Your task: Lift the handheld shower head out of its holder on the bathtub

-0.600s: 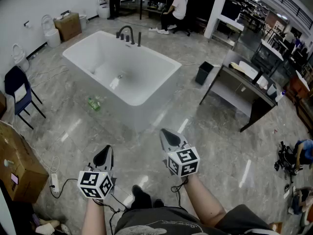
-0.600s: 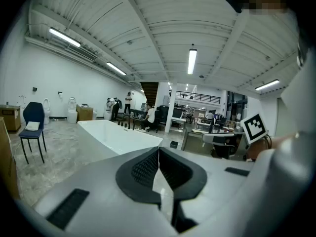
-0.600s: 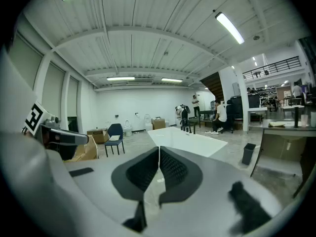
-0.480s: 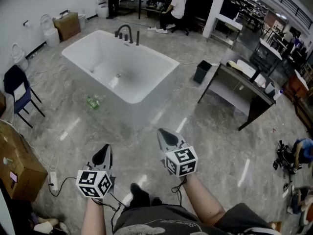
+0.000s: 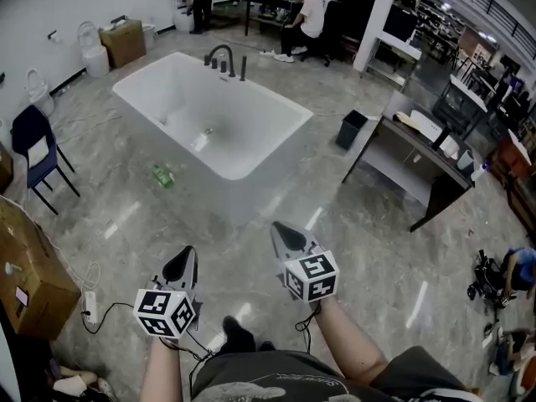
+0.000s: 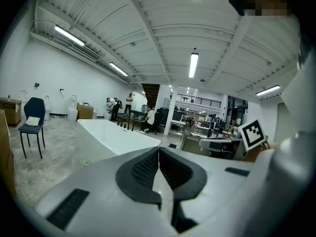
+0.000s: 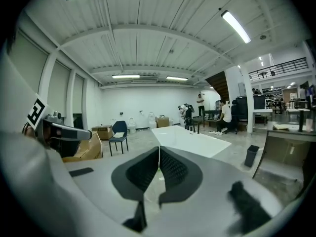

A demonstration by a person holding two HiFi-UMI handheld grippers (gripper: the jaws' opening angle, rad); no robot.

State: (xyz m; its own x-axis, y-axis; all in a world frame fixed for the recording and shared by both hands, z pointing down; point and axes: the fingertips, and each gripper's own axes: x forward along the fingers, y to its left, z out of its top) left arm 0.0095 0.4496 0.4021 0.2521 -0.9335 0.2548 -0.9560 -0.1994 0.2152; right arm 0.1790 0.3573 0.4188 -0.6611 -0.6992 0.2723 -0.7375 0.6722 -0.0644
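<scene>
The white bathtub (image 5: 251,153) stands on the grey floor some way ahead of me. On its far rim sit a black arched faucet (image 5: 219,54) and a slim black upright rod (image 5: 243,67), apparently the handheld shower head in its holder. My left gripper (image 5: 186,255) and right gripper (image 5: 280,228) are held low in front of me, well short of the tub. Both are shut with nothing between the jaws. The tub also shows beyond the left gripper (image 6: 158,152) as a long white bathtub (image 6: 116,134), and past the right gripper (image 7: 159,152) as a white bathtub (image 7: 190,138).
A blue chair (image 5: 33,153) and a cardboard box (image 5: 29,279) stand at the left. A green bottle (image 5: 162,176) lies beside the tub. A black bin (image 5: 352,128) and a desk (image 5: 419,153) are at the right. People are at a table behind the tub.
The head view has shifted slightly, so the tub sits a little further right in the picture. Both grippers stay shut in about the same place.
</scene>
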